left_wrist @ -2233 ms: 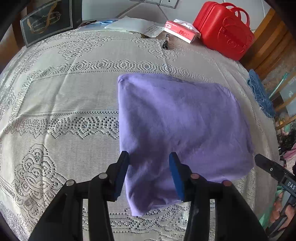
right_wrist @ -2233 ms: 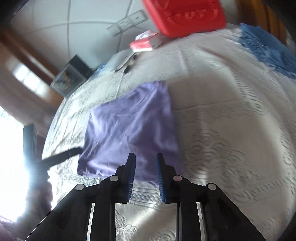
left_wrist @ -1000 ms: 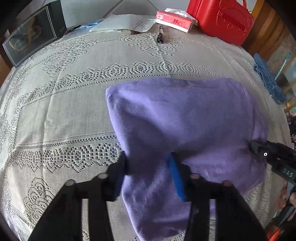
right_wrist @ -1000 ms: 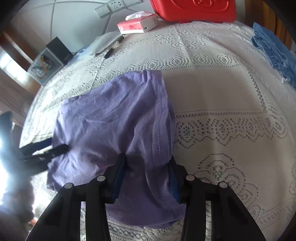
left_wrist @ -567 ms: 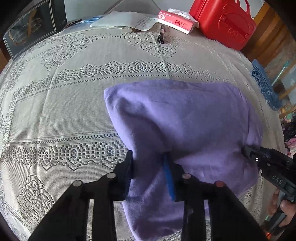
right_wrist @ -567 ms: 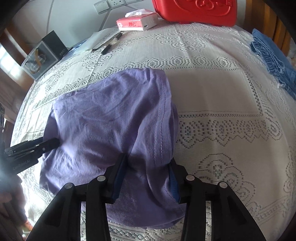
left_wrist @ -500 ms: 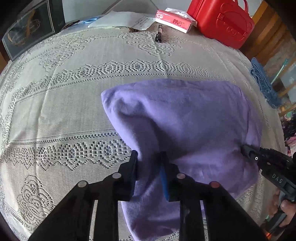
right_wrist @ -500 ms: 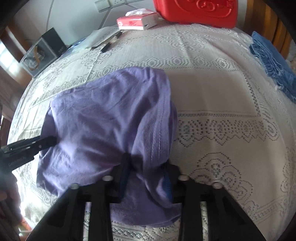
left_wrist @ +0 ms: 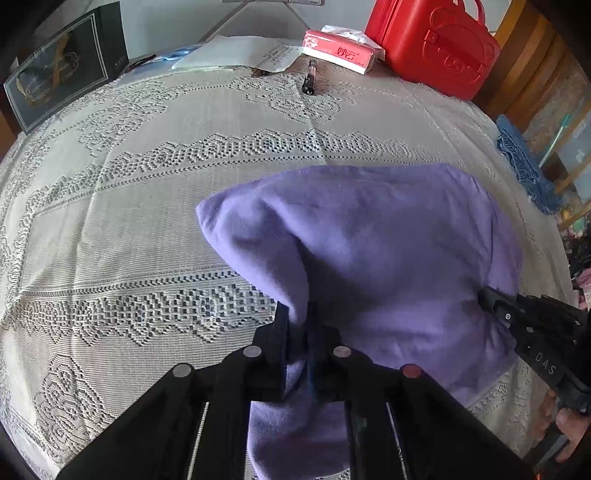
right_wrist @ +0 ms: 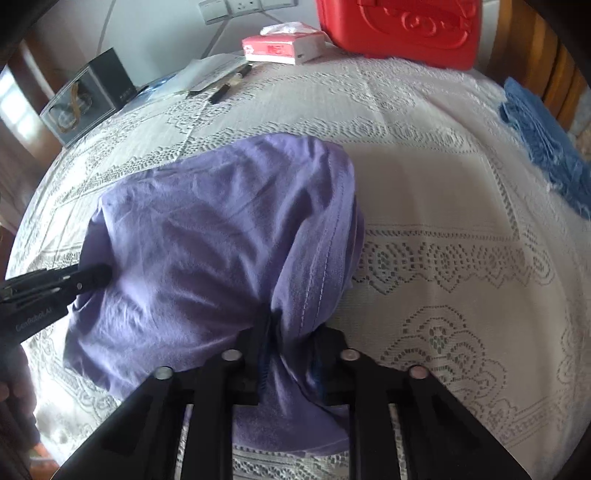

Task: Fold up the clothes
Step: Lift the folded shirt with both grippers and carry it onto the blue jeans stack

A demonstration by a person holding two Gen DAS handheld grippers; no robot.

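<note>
Left gripper clenched tight on the near left corner of the purple cloth; right gripper closing, pads already pressing a thick bunch of the near right corner, stitched hem running up from between the jaws. Cloth lifted and puckered at both near corners, far part lying on the lace tablecloth, long axis across the table from one gripper to the other, fold edges pointing away toward the wall. Nothing on the bare lace just beyond the cloth. Farther off, near the right table edge, a blue cloth. At the far edge, a pen, papers, a tissue box, a red case and, far left, a dark box. Behind, white wall with sockets, wooden furniture at right.
</note>
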